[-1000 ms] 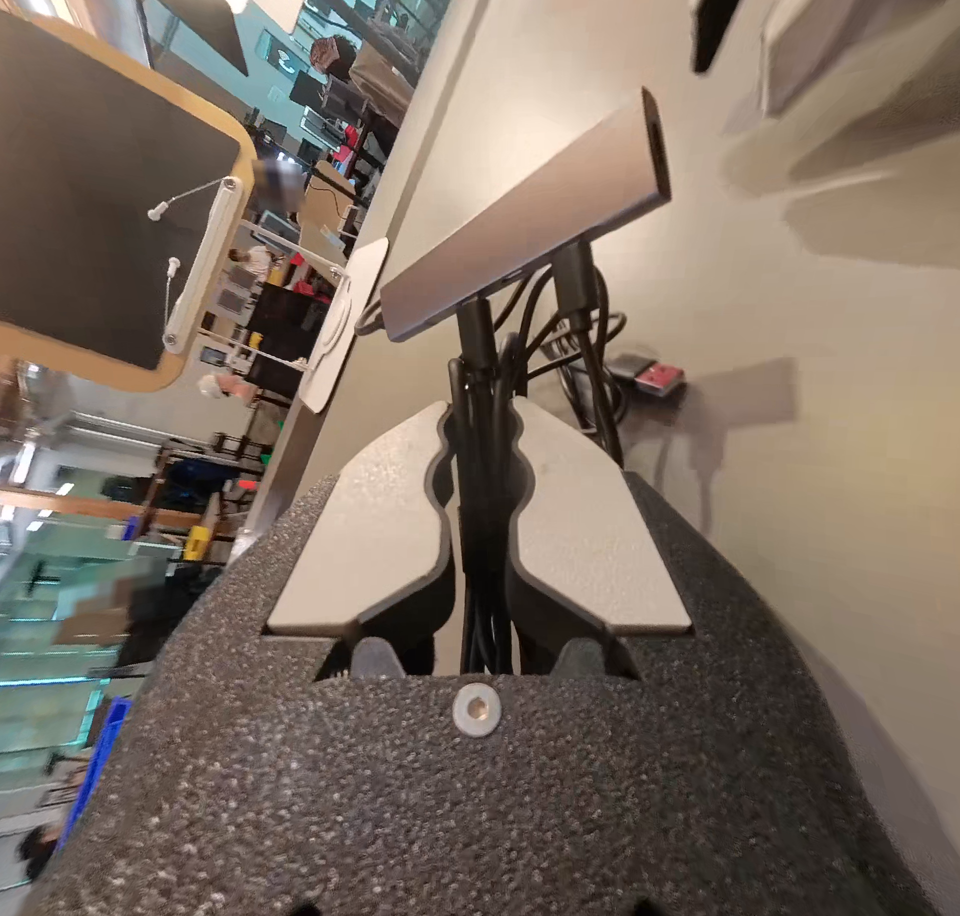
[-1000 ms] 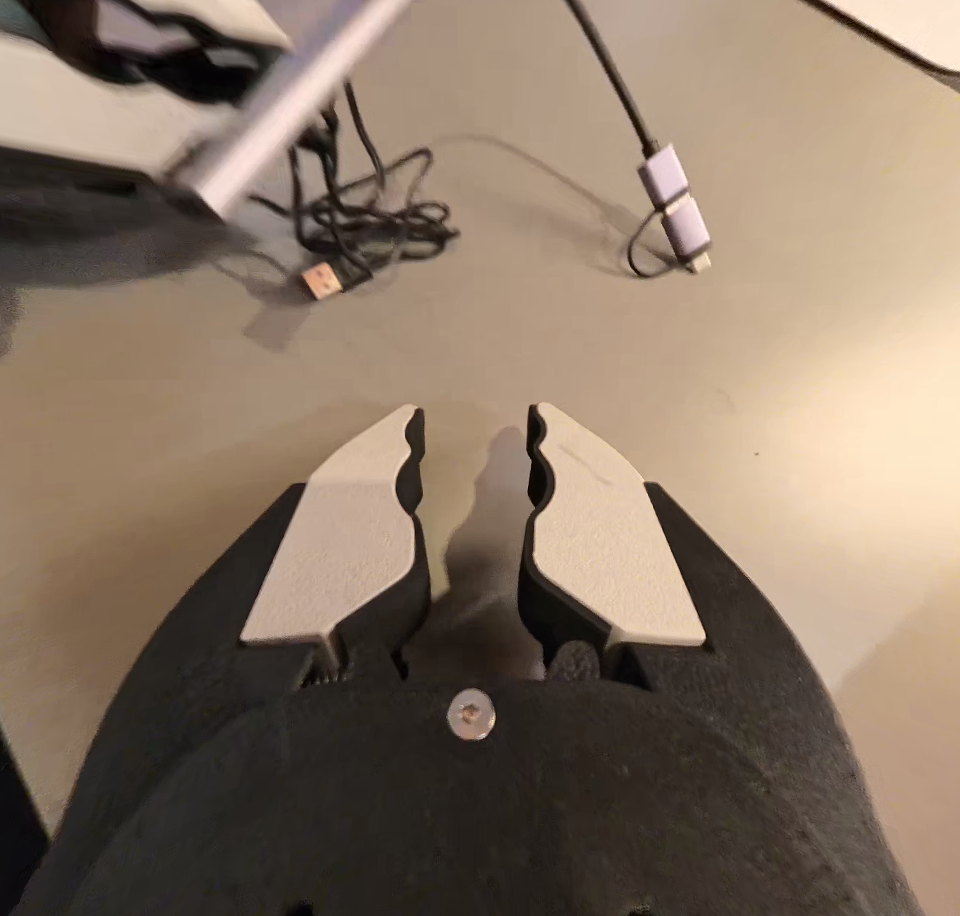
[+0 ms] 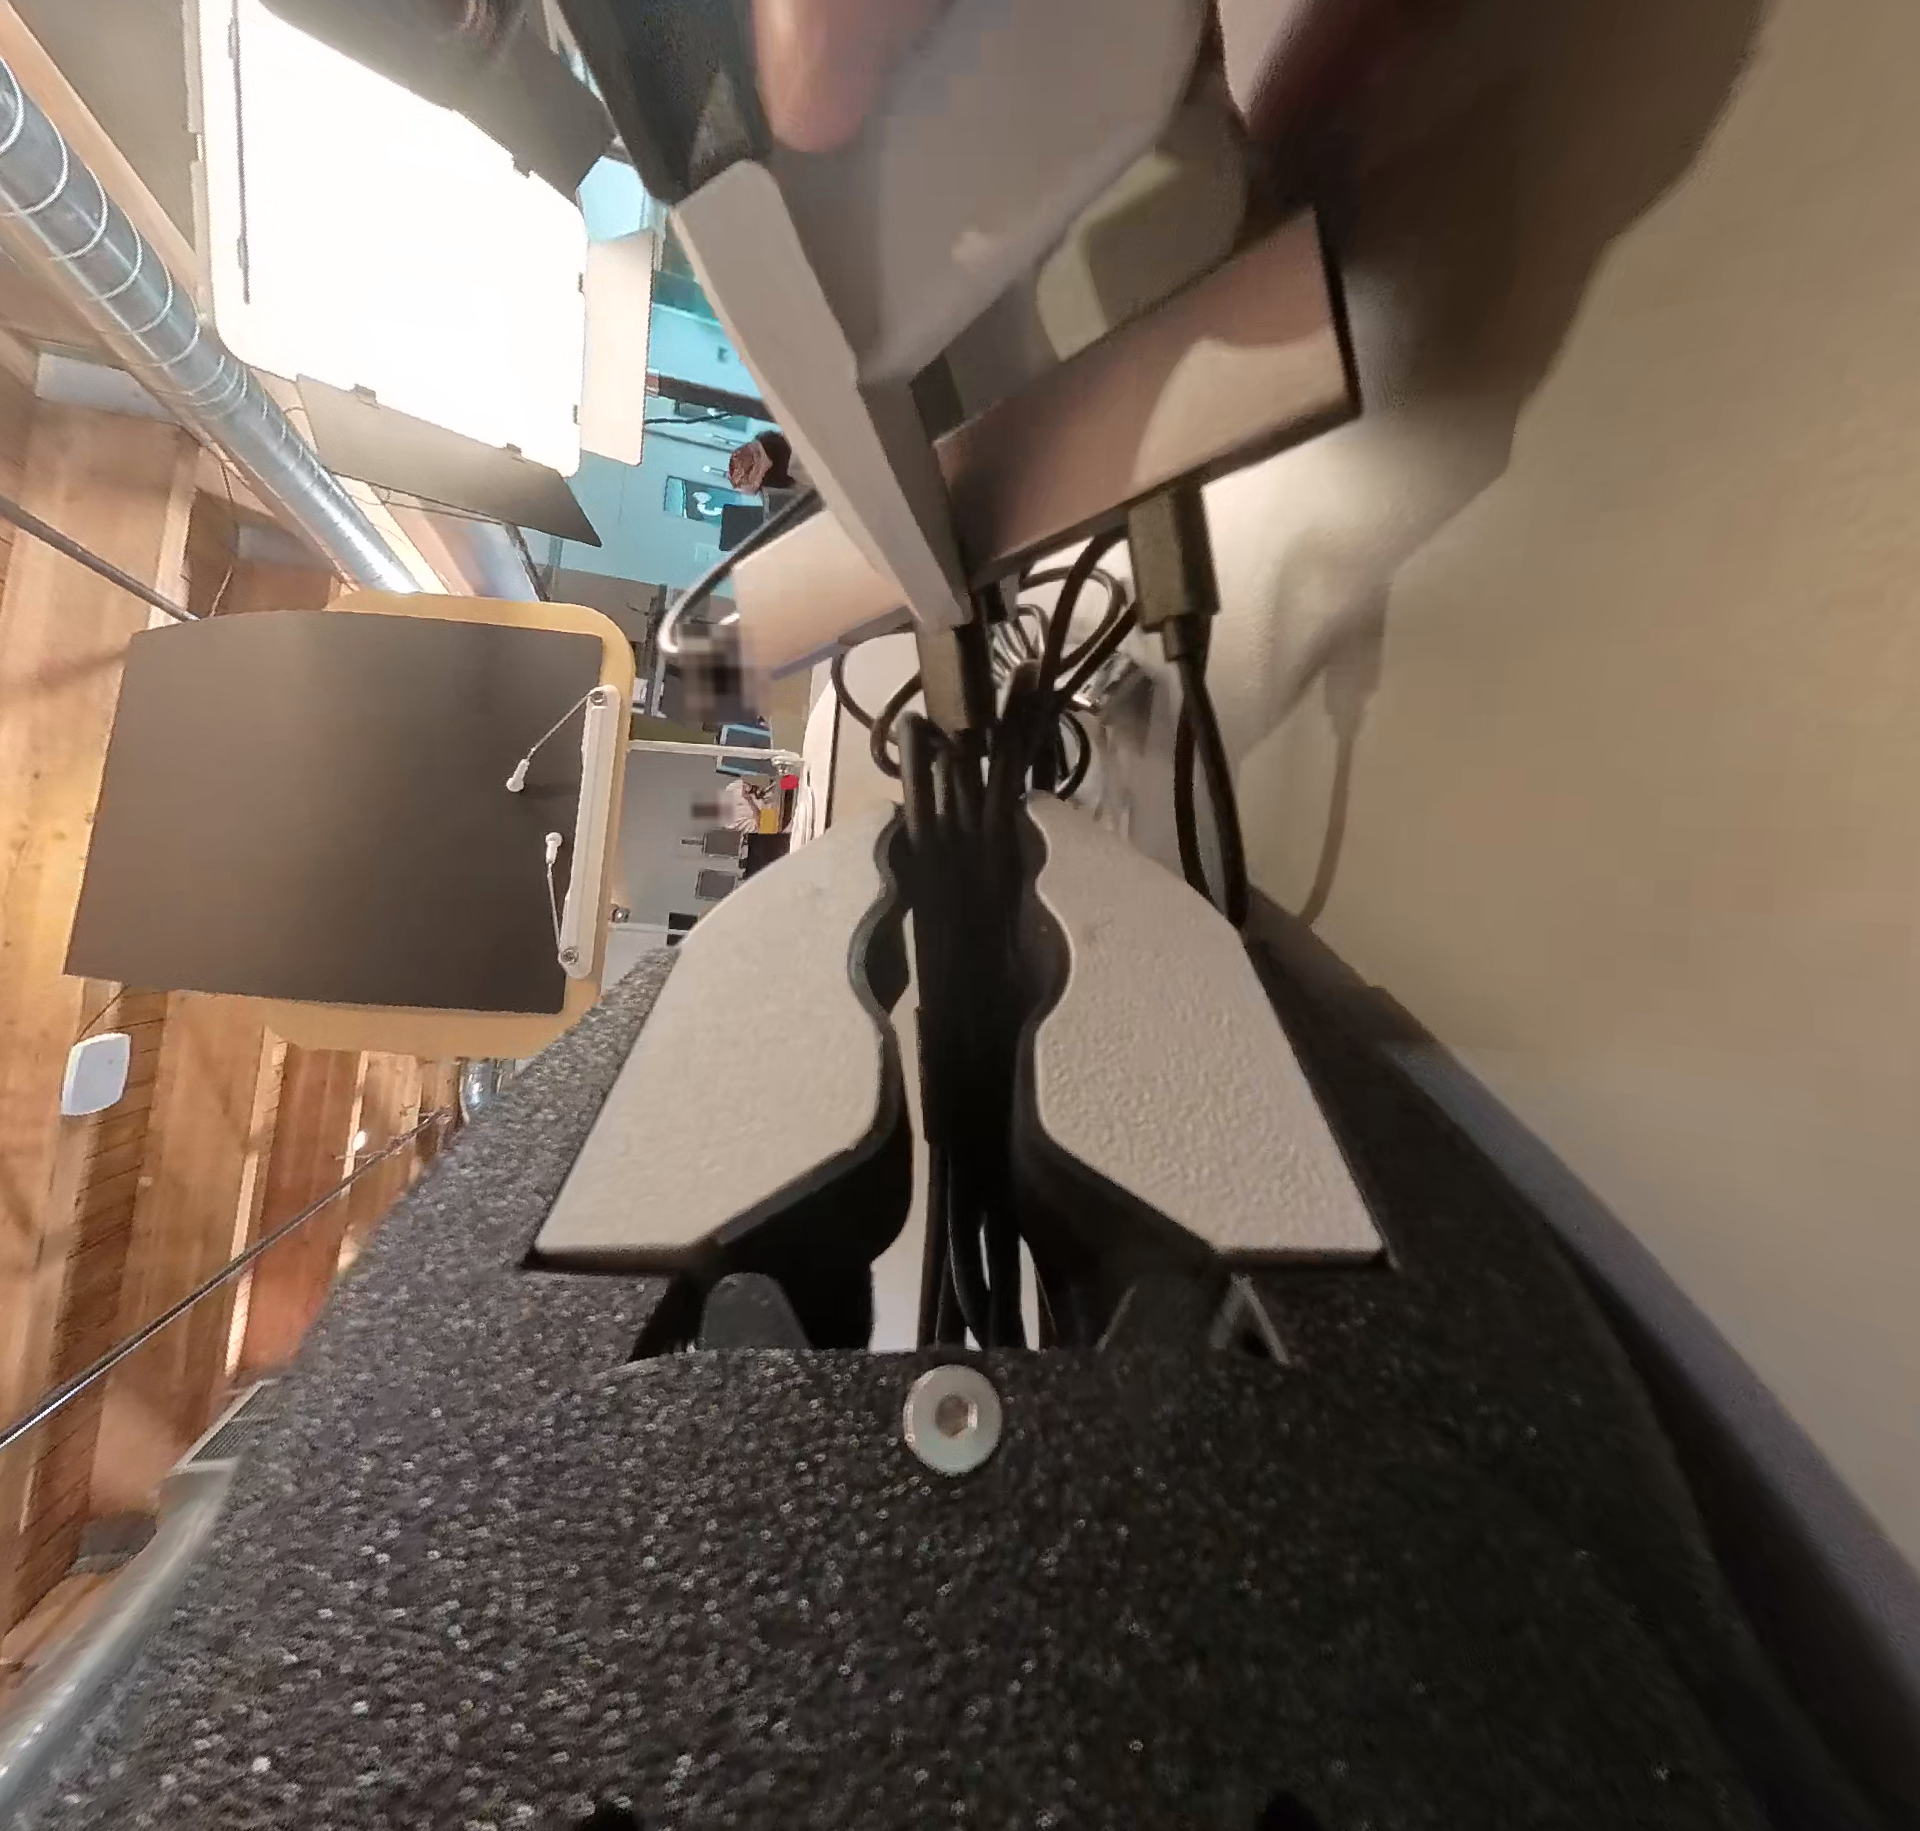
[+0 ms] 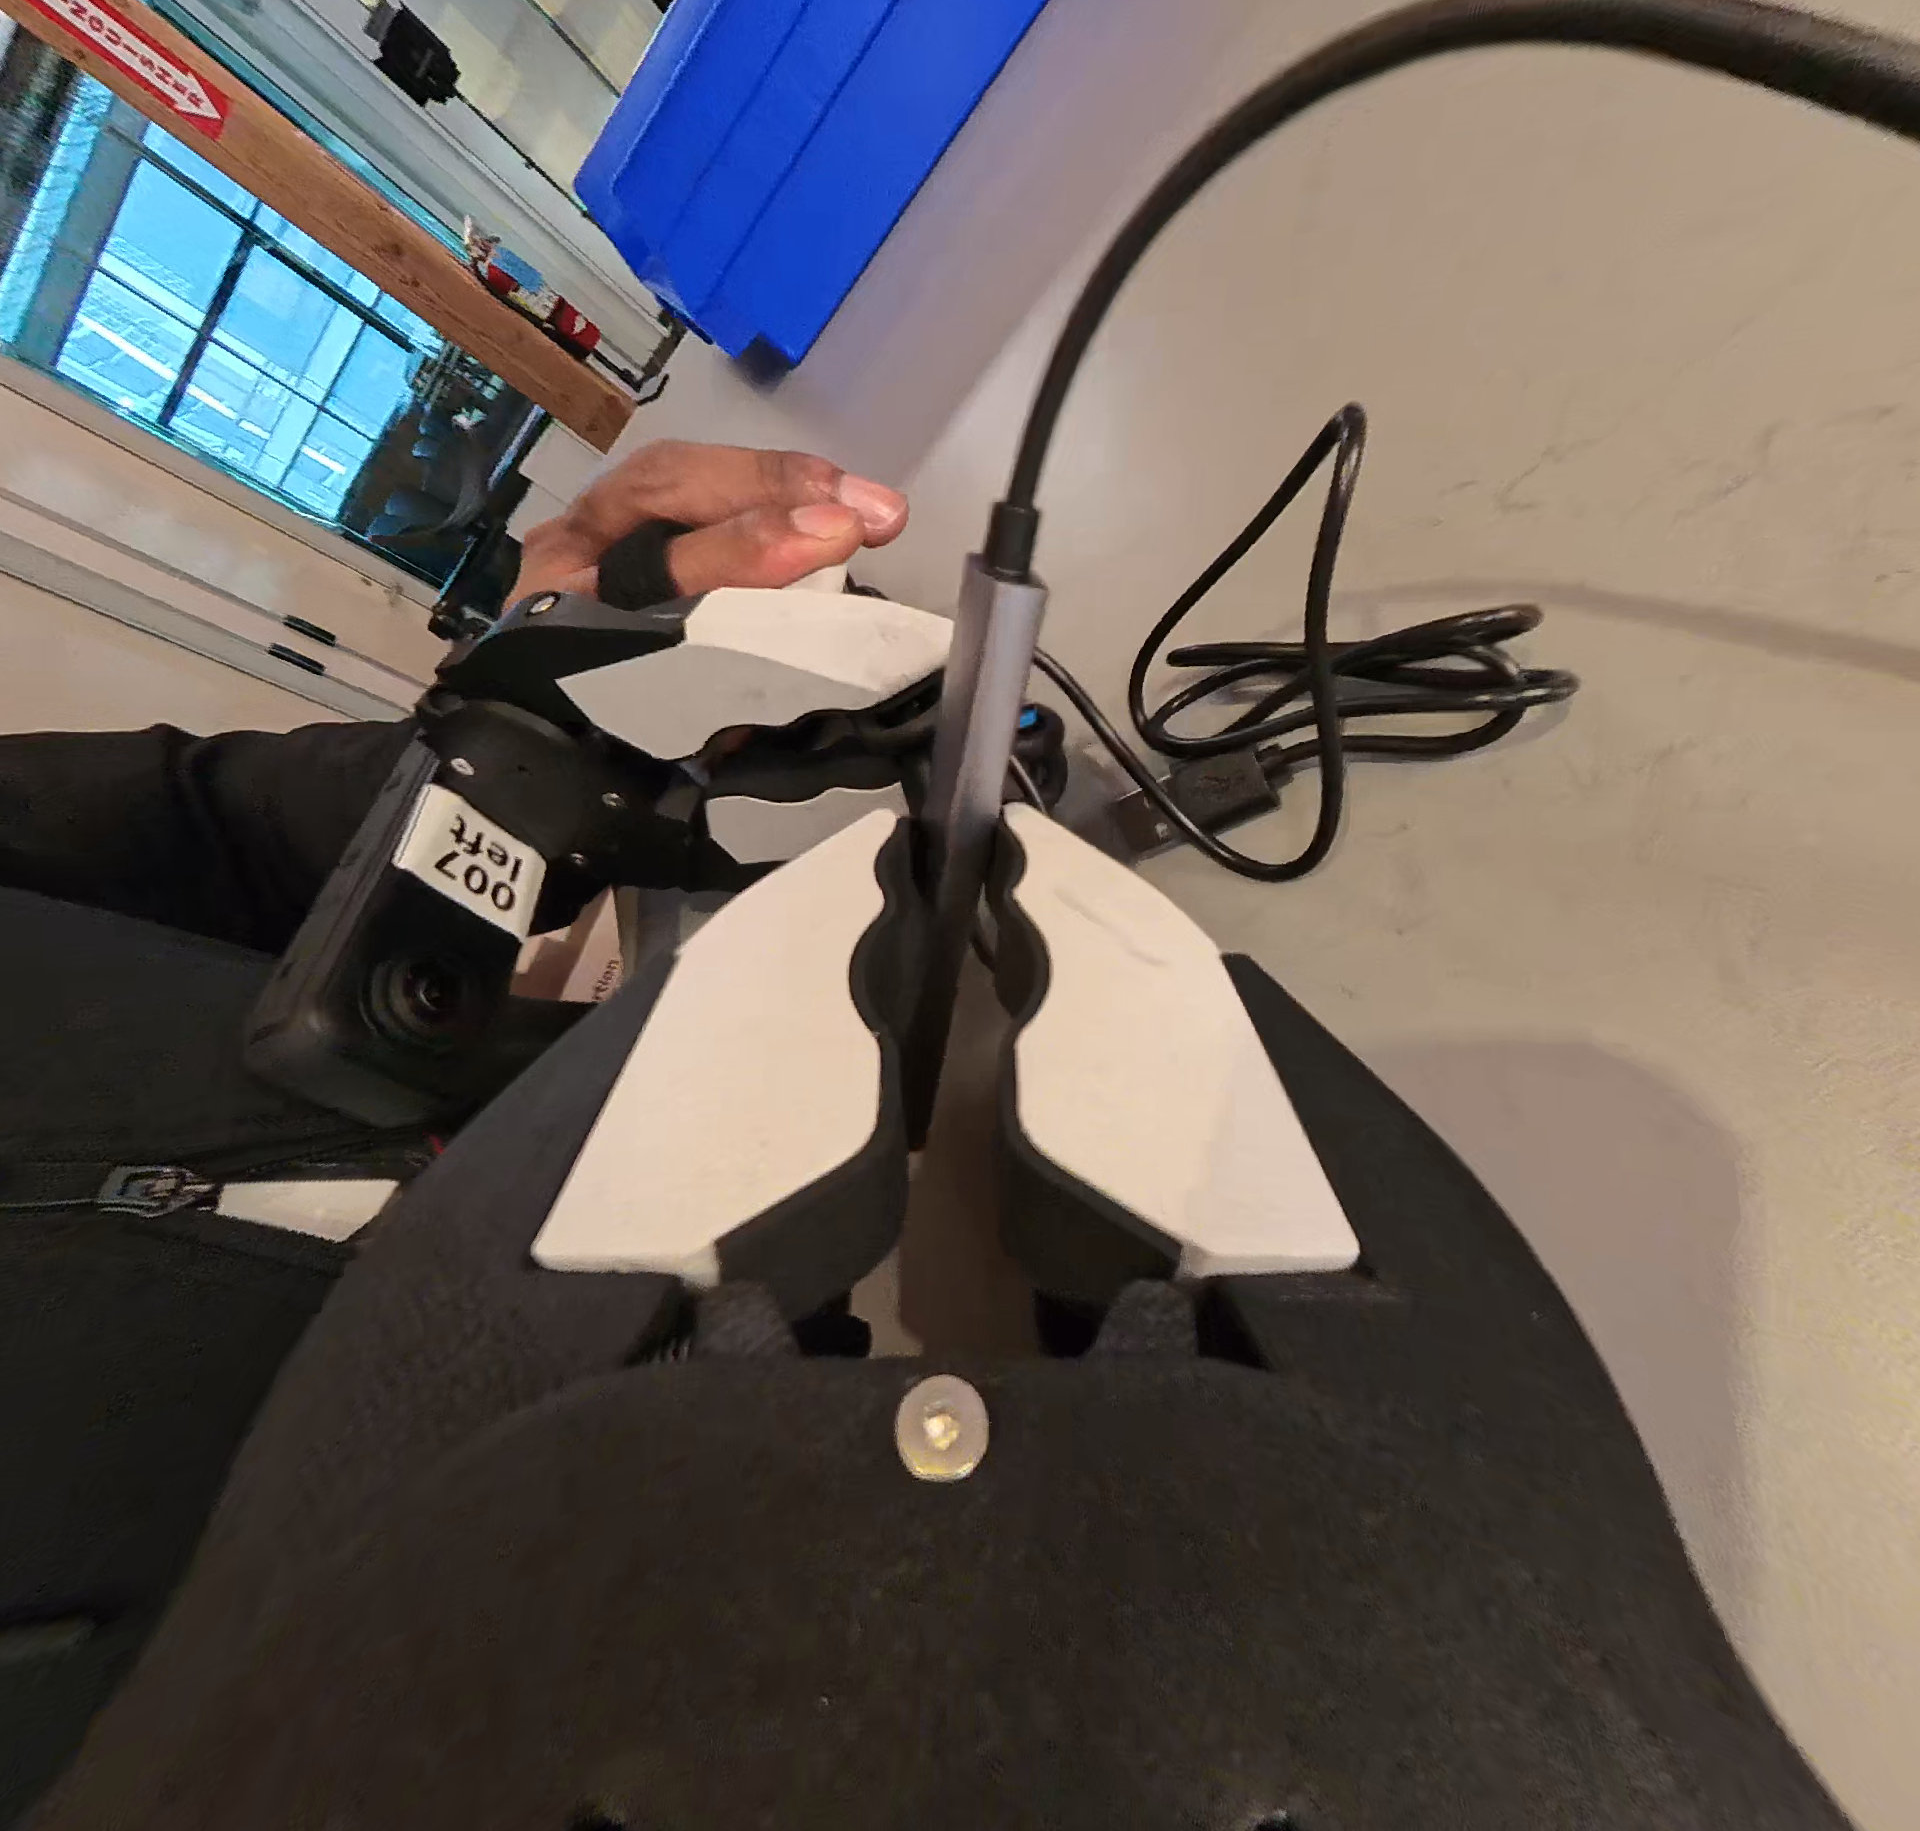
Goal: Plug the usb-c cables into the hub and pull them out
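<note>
While the left gripper (image 3: 961, 825) pinches a bunch of black cables (image 3: 961, 1002) between its near-closed fingers, it is gripping the slack just below a plug, probably so that a pull runs straight along the cord. Just beyond the fingertips the hub (image 3: 1143, 431), a grey metal bar, hangs in the air with its port side facing down; one plug (image 3: 1172, 550) sits seated in it with its cord dropping beside the left gripper. Clamped across the hub is the right gripper (image 4: 954, 831), its fingers closed on the bar's narrow body, which I judge is there to brace the hub against the tug. From that side the hub's own thick lead (image 4: 1351, 46) arches away overhead. Farther off, a loose coil (image 4: 1340, 680) of cable lies on the pale table (image 4: 1558, 327), its flat connector (image 4: 1195, 794) free, and a blue bin (image 4: 831, 119) stands at the far edge. Nothing shows whether the bunched cable's plug is still seated; the right finger hides it.
</note>
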Demonstrator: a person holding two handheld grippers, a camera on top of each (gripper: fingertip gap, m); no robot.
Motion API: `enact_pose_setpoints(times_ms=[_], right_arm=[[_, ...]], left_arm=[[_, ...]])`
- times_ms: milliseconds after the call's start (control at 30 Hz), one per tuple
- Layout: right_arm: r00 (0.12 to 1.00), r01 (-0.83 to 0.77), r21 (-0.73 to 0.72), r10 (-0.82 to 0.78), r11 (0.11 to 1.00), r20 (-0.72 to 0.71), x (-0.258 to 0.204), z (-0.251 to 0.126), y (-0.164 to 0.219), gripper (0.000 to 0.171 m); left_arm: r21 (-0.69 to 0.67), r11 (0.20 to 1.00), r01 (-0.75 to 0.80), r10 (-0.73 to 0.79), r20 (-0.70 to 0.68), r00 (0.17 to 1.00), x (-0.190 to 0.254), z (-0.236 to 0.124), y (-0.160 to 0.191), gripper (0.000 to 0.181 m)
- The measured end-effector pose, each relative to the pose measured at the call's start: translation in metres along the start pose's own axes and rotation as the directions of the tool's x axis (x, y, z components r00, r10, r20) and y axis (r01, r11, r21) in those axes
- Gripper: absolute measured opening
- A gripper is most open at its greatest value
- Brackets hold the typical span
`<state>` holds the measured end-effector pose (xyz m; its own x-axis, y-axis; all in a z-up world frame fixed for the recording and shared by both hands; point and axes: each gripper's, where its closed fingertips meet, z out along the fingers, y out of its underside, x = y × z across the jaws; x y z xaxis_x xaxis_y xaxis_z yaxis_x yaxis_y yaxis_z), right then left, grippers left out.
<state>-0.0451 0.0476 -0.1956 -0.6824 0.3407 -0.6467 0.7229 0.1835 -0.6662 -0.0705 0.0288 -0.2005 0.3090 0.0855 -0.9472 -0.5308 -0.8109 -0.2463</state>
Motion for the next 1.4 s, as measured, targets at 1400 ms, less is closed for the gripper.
enact_pose_setpoints(times_ms=[1400], right_arm=[[0.993, -0.076, -0.138, 0.087, 0.987, 0.077, 0.022, -0.042, 0.019, 0.010]], left_arm=[[-0.031, 0.957, 0.287, -0.288, -0.165, 0.943, 0.002, -0.060, 0.078, 0.016]])
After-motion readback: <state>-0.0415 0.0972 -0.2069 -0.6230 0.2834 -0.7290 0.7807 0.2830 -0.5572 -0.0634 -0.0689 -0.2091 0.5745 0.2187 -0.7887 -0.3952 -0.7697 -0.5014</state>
